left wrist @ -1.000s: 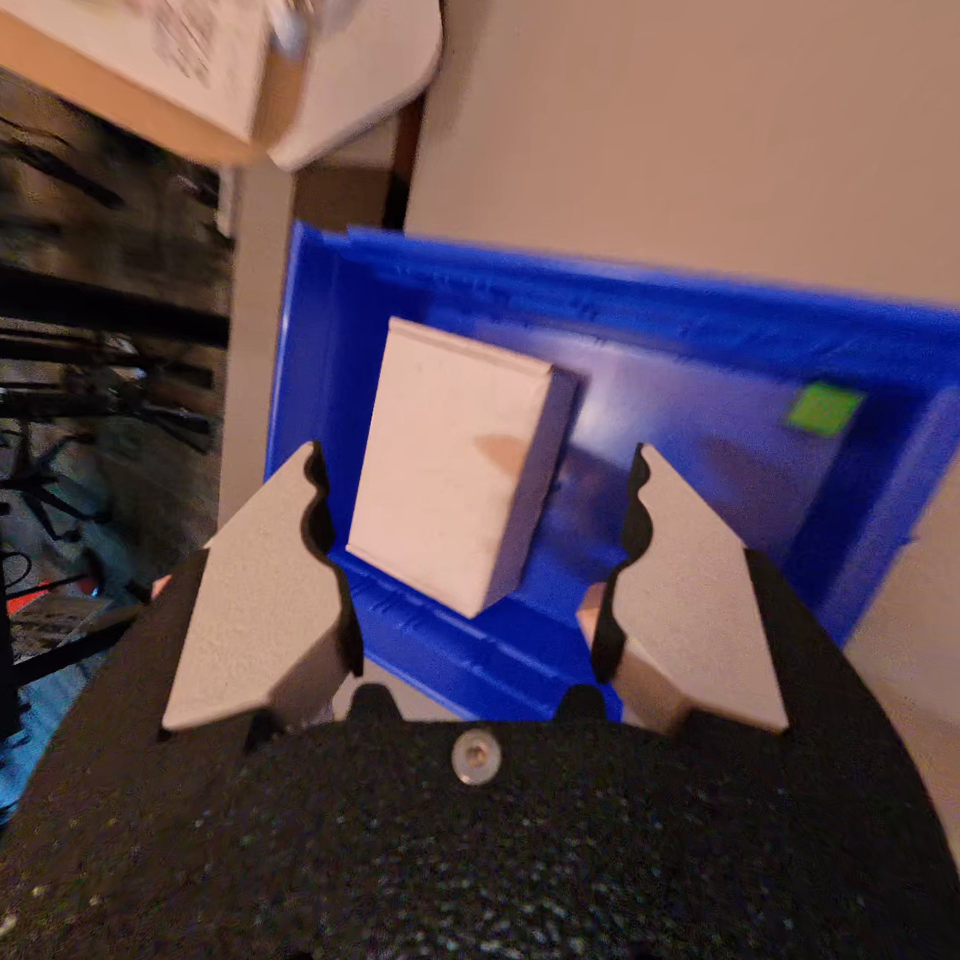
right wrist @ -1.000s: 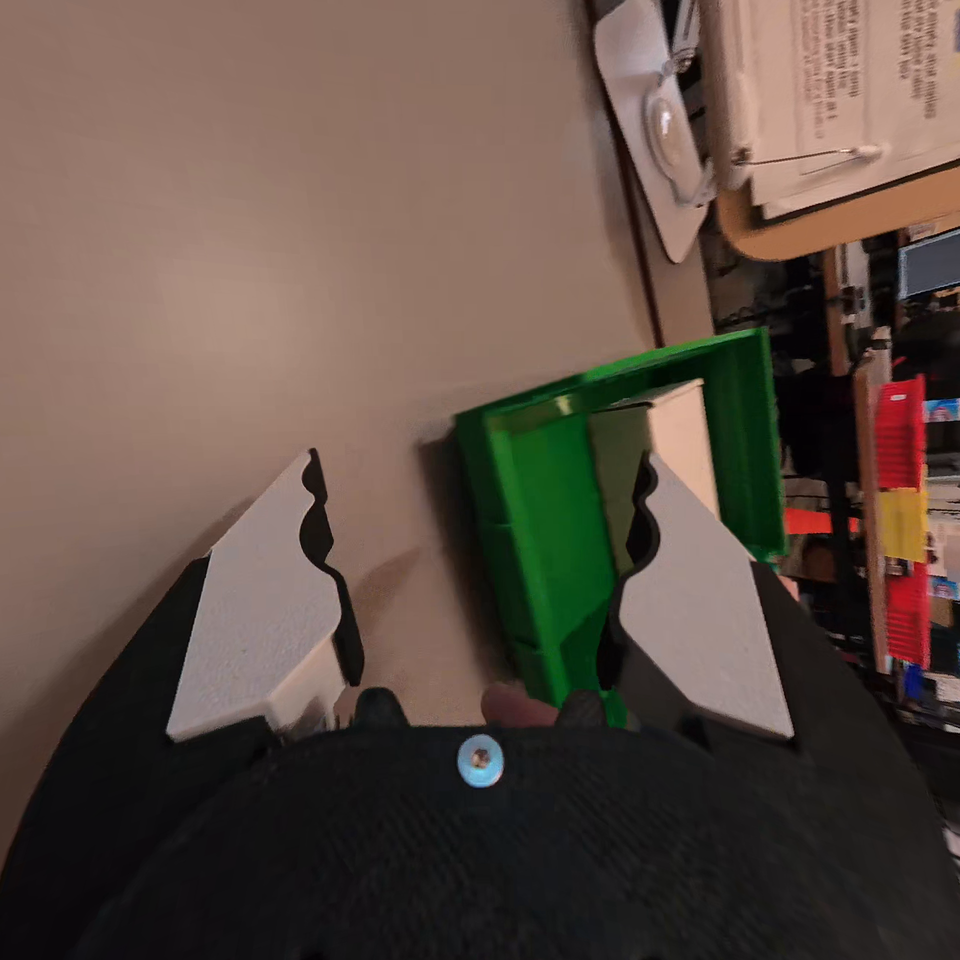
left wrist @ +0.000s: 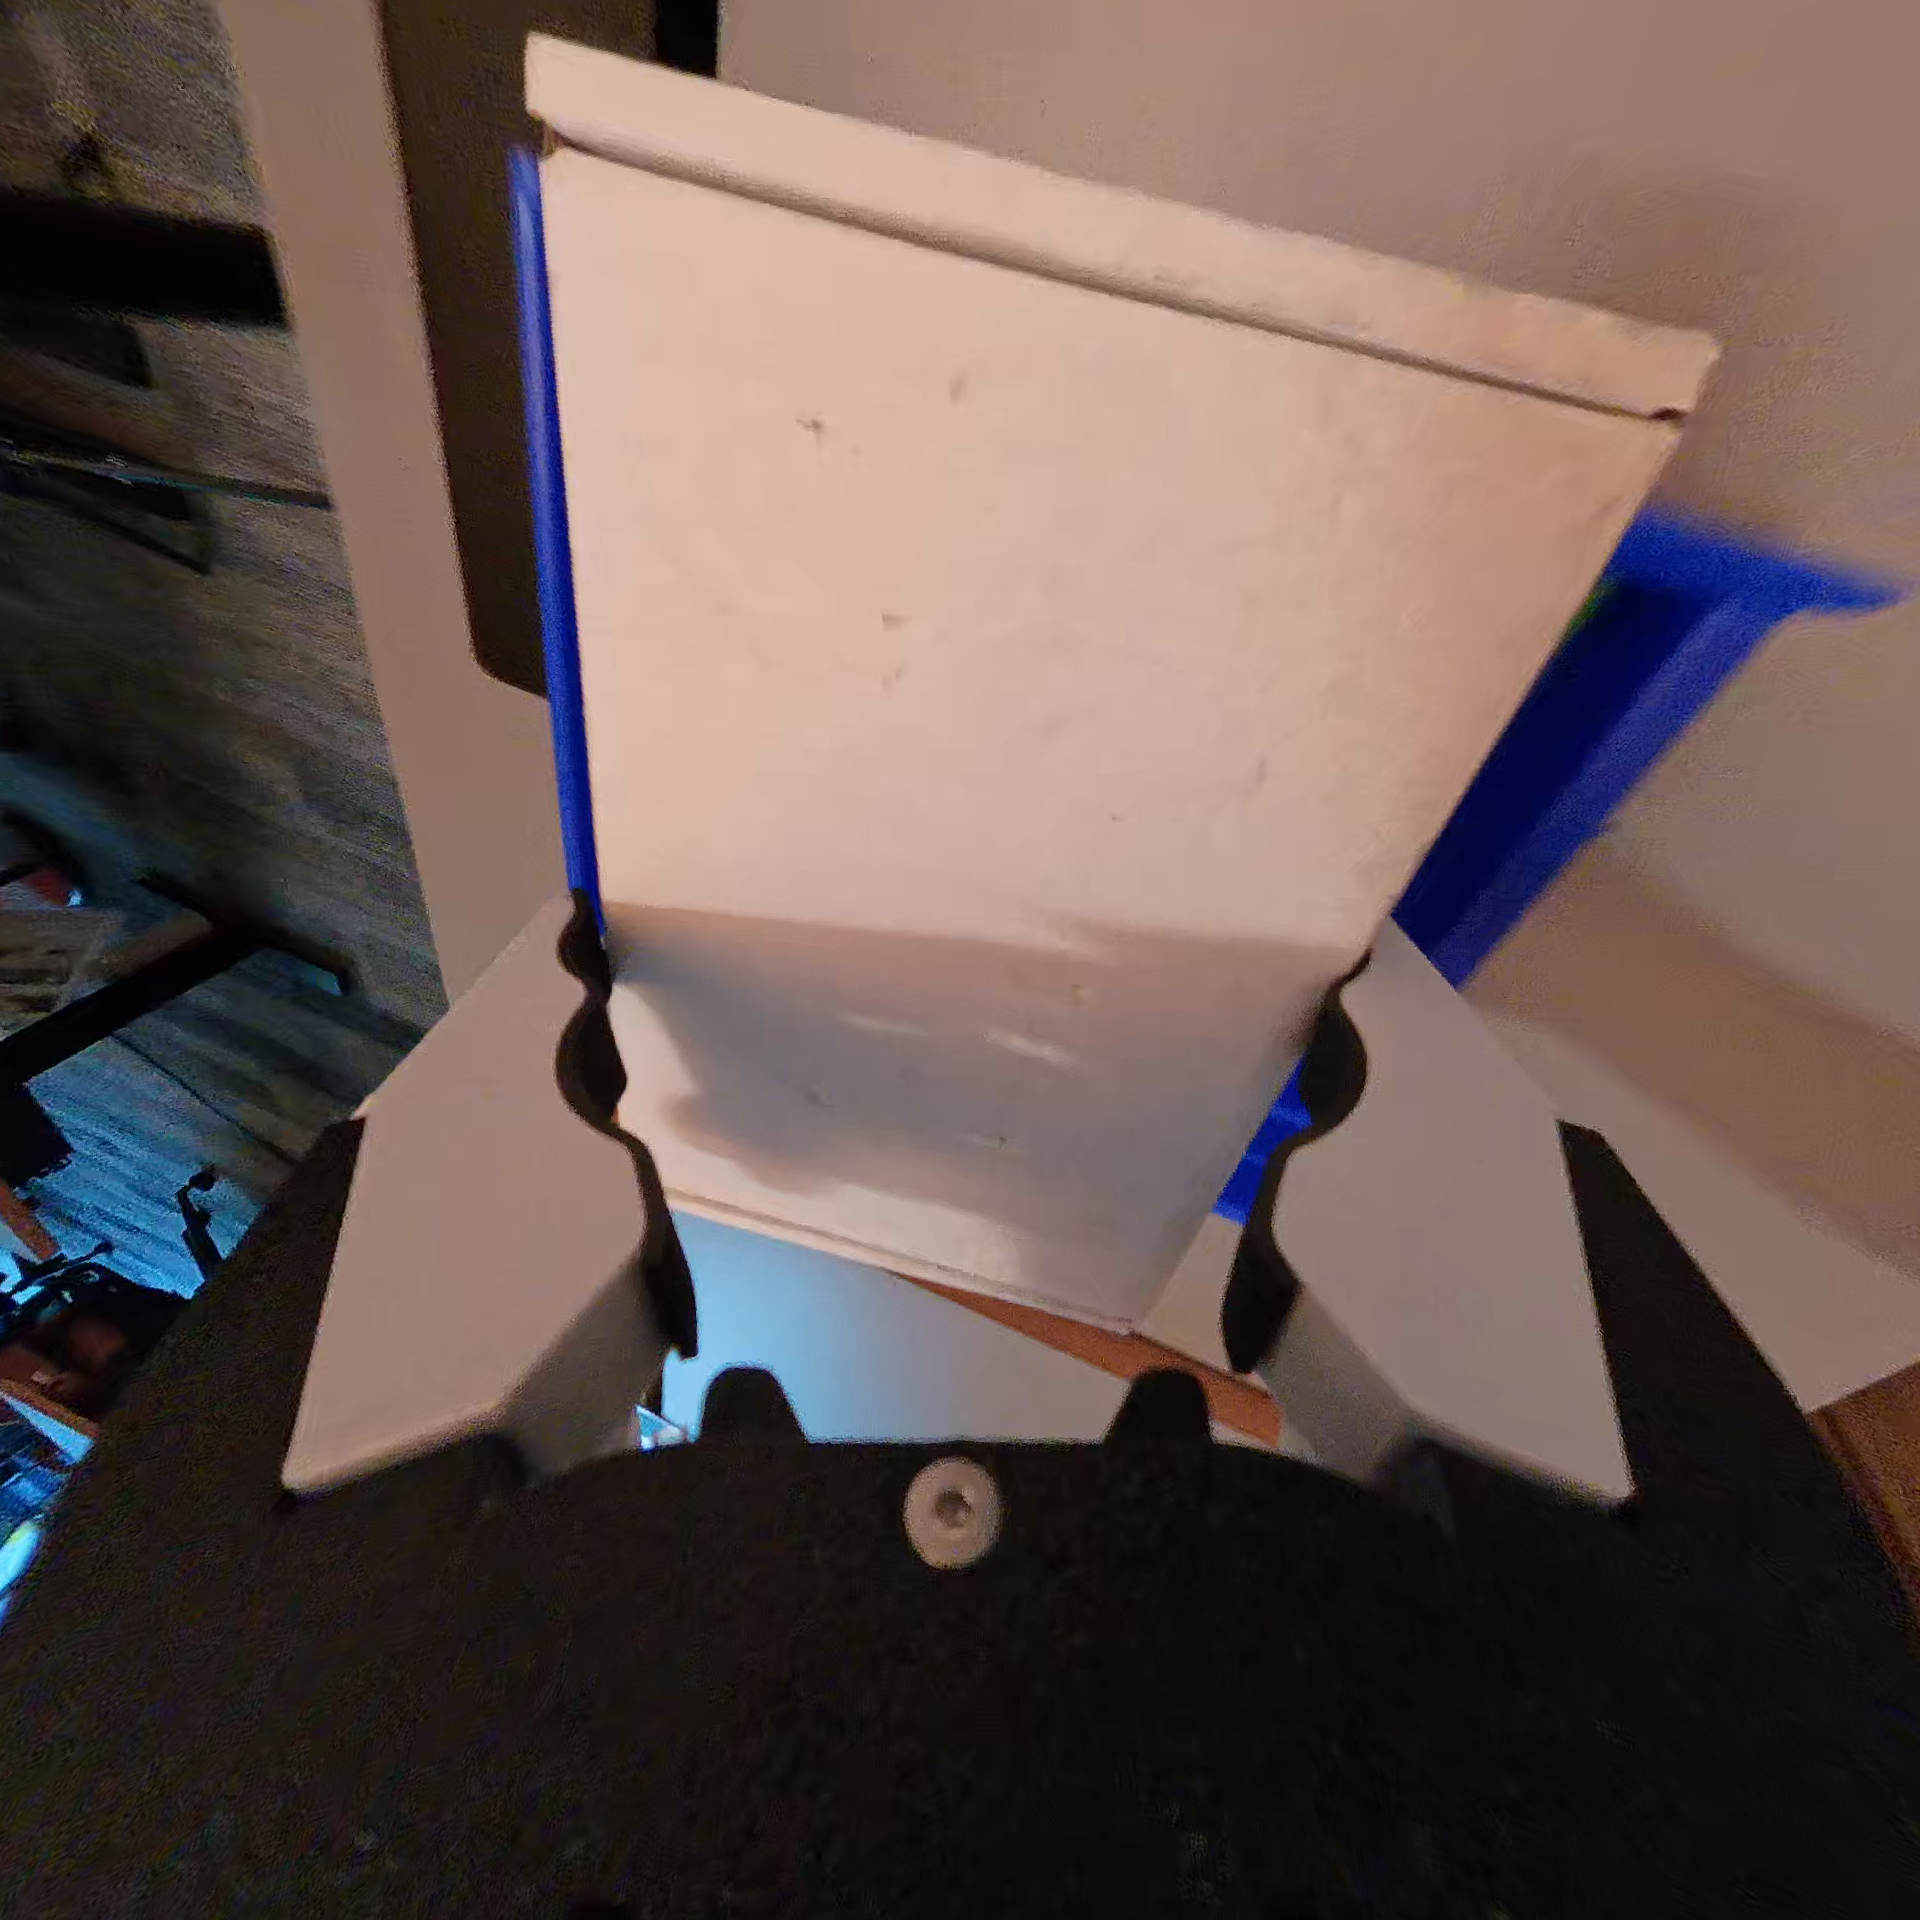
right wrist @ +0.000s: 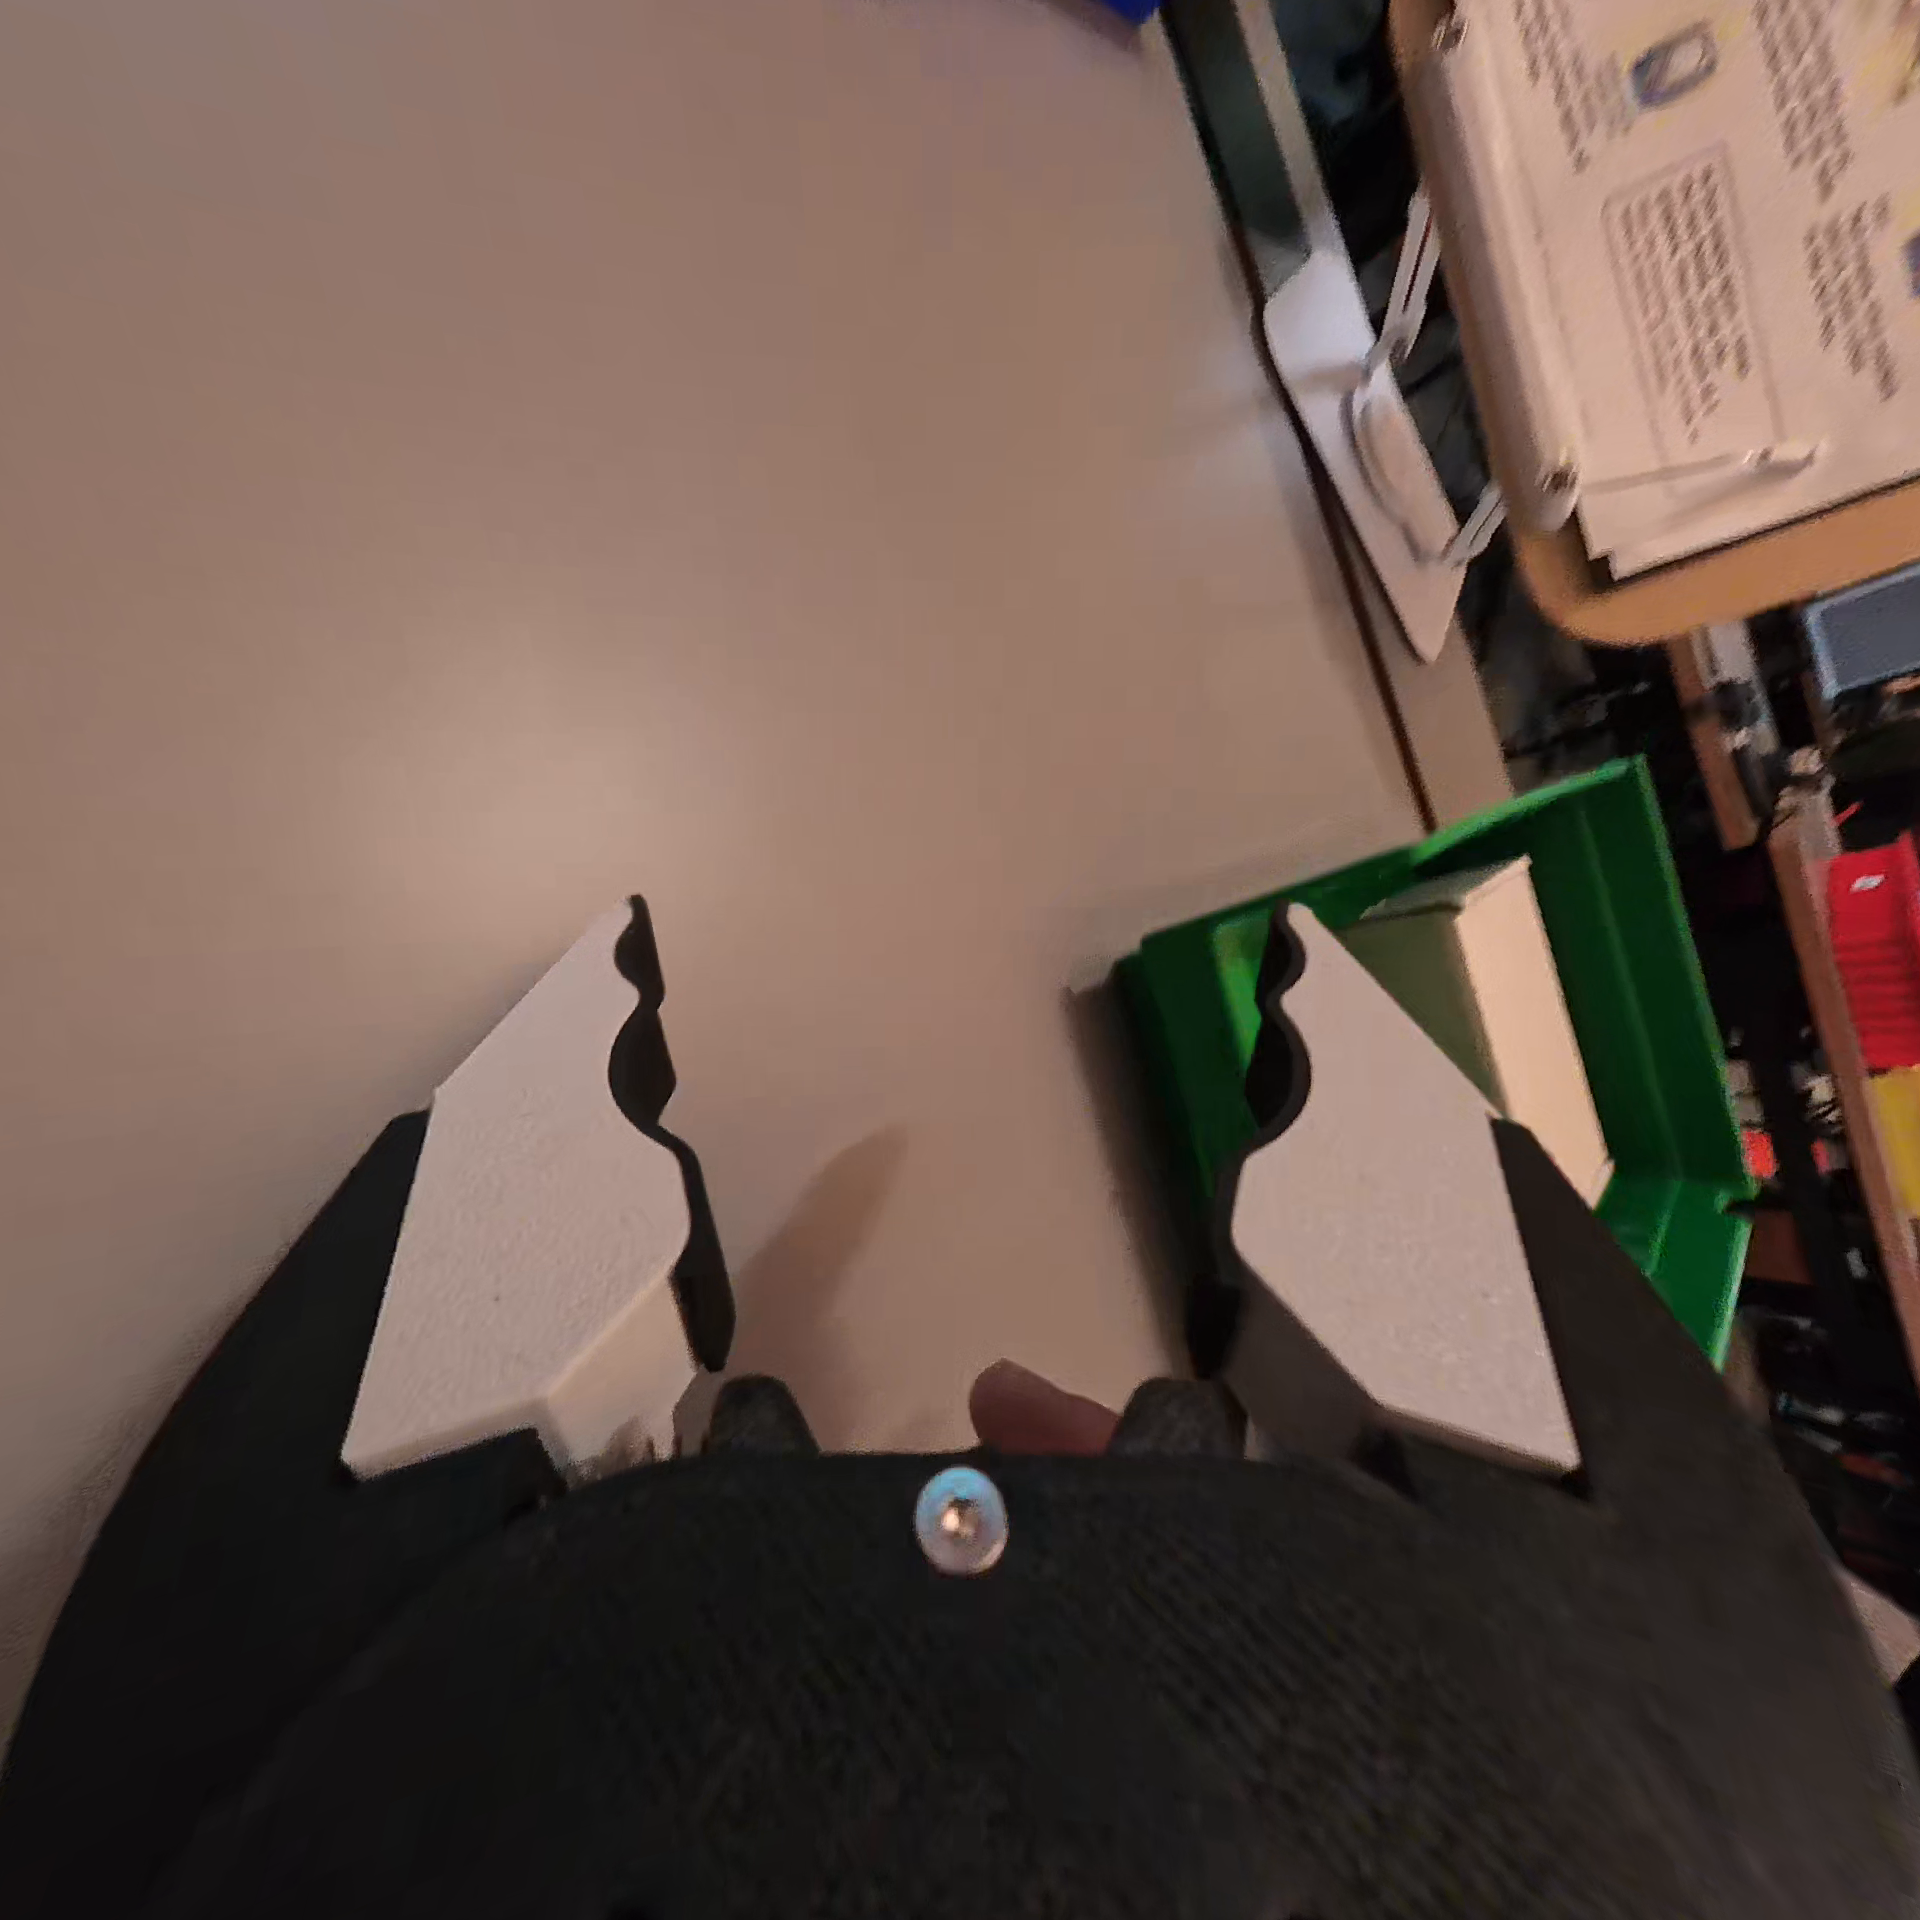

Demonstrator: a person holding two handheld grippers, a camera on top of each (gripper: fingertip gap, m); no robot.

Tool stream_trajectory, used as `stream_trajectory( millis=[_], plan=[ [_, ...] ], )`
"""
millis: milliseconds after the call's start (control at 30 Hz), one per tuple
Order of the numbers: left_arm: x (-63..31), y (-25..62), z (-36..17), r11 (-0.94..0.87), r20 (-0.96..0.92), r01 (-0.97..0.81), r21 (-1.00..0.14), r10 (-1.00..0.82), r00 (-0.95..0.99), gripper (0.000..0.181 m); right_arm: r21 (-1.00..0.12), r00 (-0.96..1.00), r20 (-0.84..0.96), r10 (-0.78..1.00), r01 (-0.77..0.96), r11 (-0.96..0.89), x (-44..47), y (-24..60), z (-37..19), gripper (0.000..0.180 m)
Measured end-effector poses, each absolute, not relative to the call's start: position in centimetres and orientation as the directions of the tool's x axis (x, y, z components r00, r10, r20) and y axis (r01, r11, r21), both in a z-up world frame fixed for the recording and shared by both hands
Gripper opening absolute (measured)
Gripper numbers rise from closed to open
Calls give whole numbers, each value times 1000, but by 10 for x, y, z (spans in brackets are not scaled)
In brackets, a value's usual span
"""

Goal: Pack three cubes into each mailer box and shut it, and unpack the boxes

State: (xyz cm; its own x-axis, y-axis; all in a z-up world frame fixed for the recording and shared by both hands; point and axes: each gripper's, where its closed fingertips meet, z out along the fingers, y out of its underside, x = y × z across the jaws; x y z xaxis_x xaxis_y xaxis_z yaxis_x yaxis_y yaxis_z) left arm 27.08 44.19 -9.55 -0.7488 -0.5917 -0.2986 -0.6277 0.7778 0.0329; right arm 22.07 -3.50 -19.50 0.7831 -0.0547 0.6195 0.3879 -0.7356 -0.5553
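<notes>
Compared with the view one second earlier, we see that the left tool (left wrist: pixel 961 1101) has closed in on the white mailer box (left wrist: pixel 1039 644). The box then lay well ahead of the spread fingers inside the blue bin (left wrist: pixel 1621 727); it now fills most of the left wrist view, and only strips of the bin show past its left and right sides. The box is shut and tilted, its far edge at the top of the view. Its near end sits between the two fingers (left wrist: pixel 468 1195), whose dark inner pads touch or nearly touch its two sides. We cannot tell whether the tool has clamped the box or merely brackets it. The near edge of the box stops short of the tool's body, and pale desk (left wrist: pixel 1351 135) shows beyond the box.

In the right wrist view we note a smaller change: the green bin (right wrist: pixel 1662 1039) has shifted from the middle of the view toward the right edge. The right tool (right wrist: pixel 961 1132) is spread wide and grasps nothing, with bare desk between its fingers. The green bin lies at the desk's edge, partly behind the right-hand finger, and a second white box (right wrist: pixel 1507 1018) stands inside it. A fingertip (right wrist: pixel 1039 1418) of the person shows at the tool's base. A clipboard with papers (right wrist: pixel 1662 260) lies at the upper right.
</notes>
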Motion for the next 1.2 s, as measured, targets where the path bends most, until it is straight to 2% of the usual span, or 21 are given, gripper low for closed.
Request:
stream_trajectory(
  millis=[100,167,267,367,500,600,767,900,967,1000,1133,1200],
  plan=[
    [253,367,-61,747,-323,-658,-94,-648,-690,132,-564,747,662,-66,438,-700,227,-14,-183,110],
    [232,306,-63,762,-296,-632,-142,-642,-707,132,-595,744,662,-91,448,-667,229,-3,-177,106],
    [200,219,-98,785,-229,-595,-173,-619,-751,132,-641,761,637,-124,433,-634,231,2,-176,101],
    [179,164,-150,806,-193,-574,-146,-593,-782,132,-601,748,656,-101,436,-670,236,-12,-178,101],
    [174,129,-203,801,-200,-590,-104,-598,-776,132,-575,793,608,31,467,-672,214,-30,-190,104],
    [179,112,-223,815,-218,-572,-89,-576,-788,131,-497,761,633,142,540,-680,201,-39,-196,105],
    [181,99,-248,821,-210,-564,-89,-569,-795,133,-485,736,662,138,562,-670,203,-33,-190,104],
    [178,99,-239,827,-220,-541,-151,-562,-797,125,-476,718,677,161,594,-648,201,-25,-192,103],
    [177,98,-221,828,-208,-512,-227,-555,-805,120,-497,723,673,153,596,-631,200,-21,-190,101],
    [177,94,-210,823,-193,-490,-288,-551,-812,116,-509,725,672,150,599,-618,199,-19,-188,101],
    [188,80,-174,726,-114,-391,-566,-538,-835,48,-561,715,685,137,638,-527,188,-4,-172,88],
    [200,82,-172,653,-79,-394,-647,-571,-817,14,-561,691,709,141,674,-482,178,7,-166,87]
  ],
)
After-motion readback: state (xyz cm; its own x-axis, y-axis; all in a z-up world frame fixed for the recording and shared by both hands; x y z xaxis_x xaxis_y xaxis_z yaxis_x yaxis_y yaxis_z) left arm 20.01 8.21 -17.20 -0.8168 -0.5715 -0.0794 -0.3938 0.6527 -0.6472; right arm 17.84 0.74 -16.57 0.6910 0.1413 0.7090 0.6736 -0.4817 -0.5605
